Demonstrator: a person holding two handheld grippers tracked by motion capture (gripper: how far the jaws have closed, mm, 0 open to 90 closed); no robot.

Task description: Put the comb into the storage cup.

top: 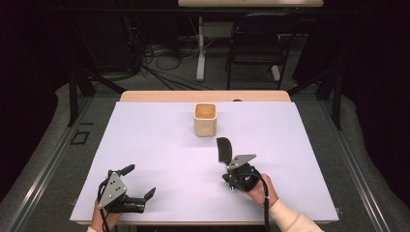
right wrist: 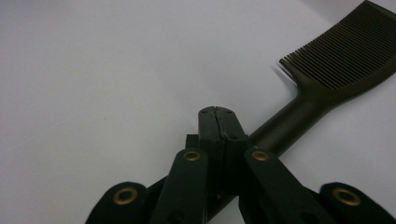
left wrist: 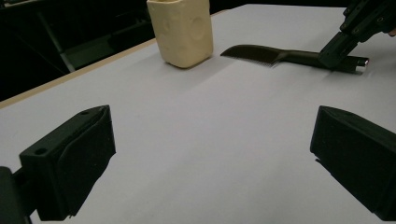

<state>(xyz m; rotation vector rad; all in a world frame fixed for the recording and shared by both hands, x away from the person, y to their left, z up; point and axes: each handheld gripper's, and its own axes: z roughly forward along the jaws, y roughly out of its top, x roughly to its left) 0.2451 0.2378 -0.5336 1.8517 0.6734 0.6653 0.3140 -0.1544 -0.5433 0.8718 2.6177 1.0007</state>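
From above, my right gripper (top: 236, 170) is clamped on the handle of the black plastic comb (top: 224, 149), which lies flat on the white table sheet (top: 159, 145), long axis pointing away towards the cream square cup (top: 205, 119). My left gripper (left wrist: 210, 158) shows jaws wide apart, empty. My right gripper's view shows the jaws together over the handle, teeth end ahead.
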